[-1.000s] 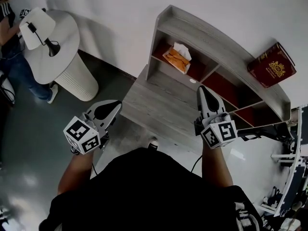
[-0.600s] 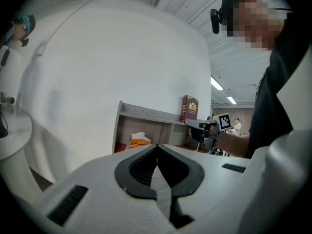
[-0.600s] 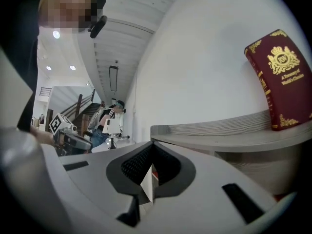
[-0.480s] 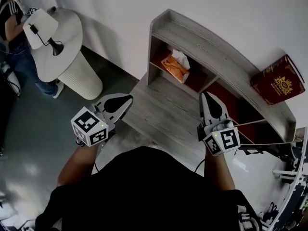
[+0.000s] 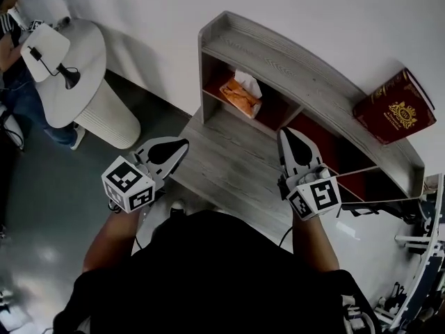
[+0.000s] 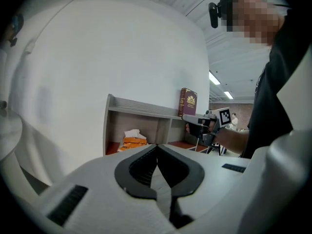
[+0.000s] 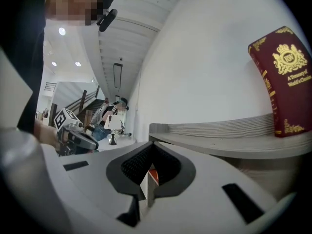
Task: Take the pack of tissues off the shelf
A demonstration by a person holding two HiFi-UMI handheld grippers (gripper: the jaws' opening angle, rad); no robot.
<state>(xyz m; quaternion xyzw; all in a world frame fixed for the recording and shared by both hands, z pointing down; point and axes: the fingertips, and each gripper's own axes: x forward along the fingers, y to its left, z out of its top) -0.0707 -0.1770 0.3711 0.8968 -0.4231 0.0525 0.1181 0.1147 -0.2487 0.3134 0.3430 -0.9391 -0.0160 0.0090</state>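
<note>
Head view, looking steeply down: a grey wood shelf (image 5: pixel 299 65) stands at the far side of a grey wood desktop (image 5: pixel 229 162), against a white wall. The shelf has an open top ledge w/ a low rim. Under the ledge 3 bays show, w/ red-brown floors.

The far-left bay holds the pack of tissues (image 5: pixel 240 96). It has an orange wrapper w/ a white tissue poking up from the top, and it lies on the bay floor. On the top ledge, at the right end, a dark red book (image 5: pixel 393 106) w/ a gold crest stands on end by the wall.

The left gripper (image 5: pixel 174 147) is at the desktop's near-left edge, pointing toward the shelf, well apart from the tissue pack. Its jaws are closed tip to tip w/ nothing btwn them. In the left gripper view the tissue pack shows beyond the tips, in its bay. The right gripper (image 5: pixel 286 135) is over the desktop, near the front of the middle bay. Its jaws are pressed together & grip nothing.

Counts: 1 shelf, 3 bays, 1 tissue pack, 1 book, 2 grippers. On the floor at far left there is 1 round white pedestal table (image 5: pixel 104 110) w/ 1 white-shaded lamp (image 5: pixel 45 47) on it. 1 person (image 5: pixel 17 96) stands beside it.
</note>
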